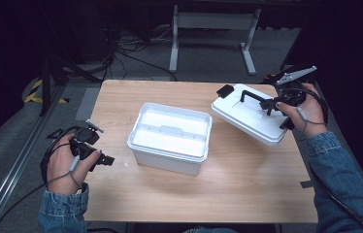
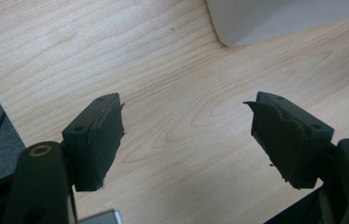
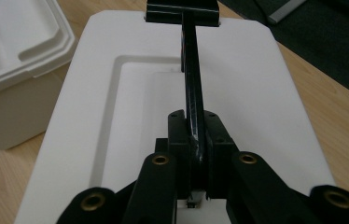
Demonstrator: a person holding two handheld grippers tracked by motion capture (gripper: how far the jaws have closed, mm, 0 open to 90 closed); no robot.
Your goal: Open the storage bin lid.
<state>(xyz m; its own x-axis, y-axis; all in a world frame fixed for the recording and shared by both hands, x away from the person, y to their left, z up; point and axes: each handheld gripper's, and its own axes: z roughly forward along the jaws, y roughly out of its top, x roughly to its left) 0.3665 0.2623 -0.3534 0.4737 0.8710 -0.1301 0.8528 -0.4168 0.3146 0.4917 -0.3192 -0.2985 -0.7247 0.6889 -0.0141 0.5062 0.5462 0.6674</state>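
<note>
Black jaws of the right gripper [image 3: 196, 140] fill the bottom of the right gripper view, pressed together on the thin black handle [image 3: 192, 88] of a white lid [image 3: 256, 93] — the bar runs straight up between the pads to a black latch [image 3: 182, 11] at the lid's far edge. From the high view, the right hand [image 1: 305, 109] holds the right gripper [image 1: 270, 105] over the table's right rear part, and the lid [image 1: 247, 116] hangs tilted from it, its near-right corner lowest; whether that corner touches the wood I cannot tell. Just beside the lid, toward the table's middle, stands the open white box [image 1: 170, 136], uncovered, with a moulded tray visible inside.

At the near left of the wooden table [image 1: 228, 184], the left hand [image 1: 65, 162] holds the left gripper [image 1: 103, 156] low beside the box, apart from it. Its own view shows the left gripper [image 2: 184, 135] with jaws spread wide and nothing between them — bare wood grain below, and a corner of the box [image 2: 266, 21] at the upper right.
</note>
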